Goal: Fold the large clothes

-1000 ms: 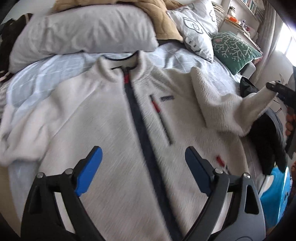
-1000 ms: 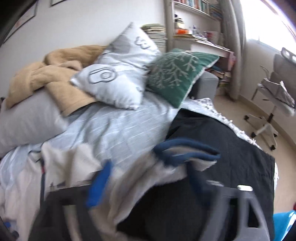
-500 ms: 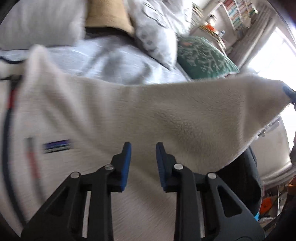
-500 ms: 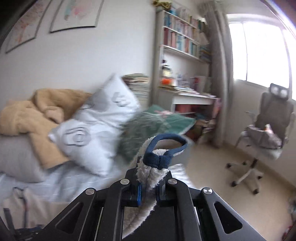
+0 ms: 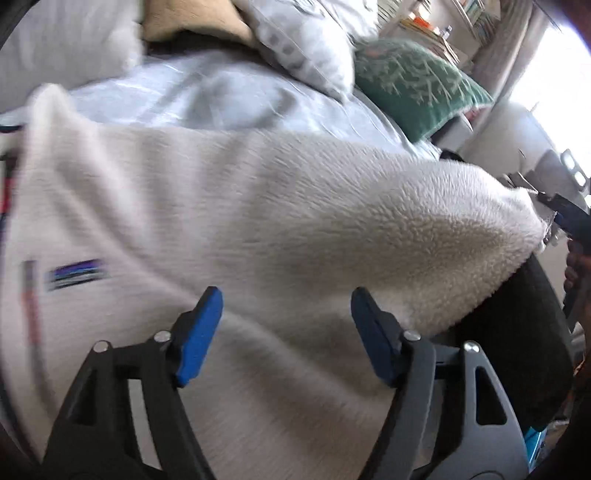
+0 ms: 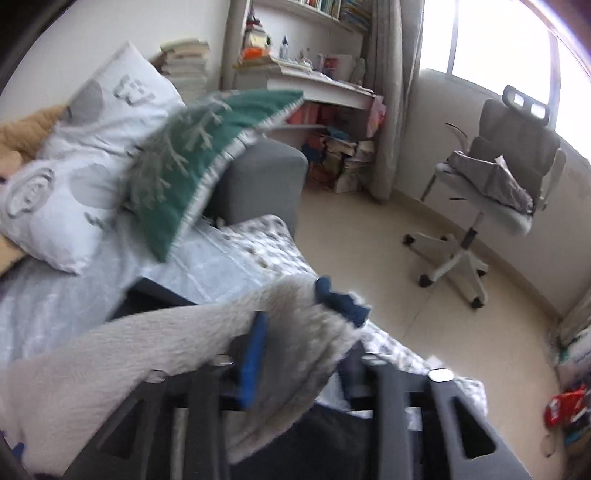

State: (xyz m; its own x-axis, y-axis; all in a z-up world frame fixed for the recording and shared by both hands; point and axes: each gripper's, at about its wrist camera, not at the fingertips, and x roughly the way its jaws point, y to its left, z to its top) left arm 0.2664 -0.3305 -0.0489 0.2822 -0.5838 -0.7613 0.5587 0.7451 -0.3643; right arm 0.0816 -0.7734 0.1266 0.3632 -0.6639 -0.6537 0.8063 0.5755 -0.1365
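A cream fleece jacket [image 5: 207,221] with a dark zip and a small chest label lies on the bed. Its sleeve [image 5: 424,229] is stretched out to the right. My left gripper [image 5: 286,332] is open just above the jacket's body, near where the sleeve starts, holding nothing. My right gripper [image 6: 299,347] holds the sleeve's end [image 6: 291,325] between its blue pads, by the navy cuff [image 6: 343,299]. It also shows at the right edge of the left wrist view [image 5: 565,218].
The bed has a light blue cover [image 5: 207,96], a white patterned pillow [image 6: 74,166], a green cushion [image 6: 199,147] and a tan blanket [image 5: 188,18]. A dark garment [image 5: 517,354] lies at the bed's right edge. A desk chair [image 6: 498,173] stands on the floor.
My left gripper has opened wide; half a second ago its jaws were nearly closed. My right gripper has dropped lower with the sleeve cuff and tilted towards the floor.
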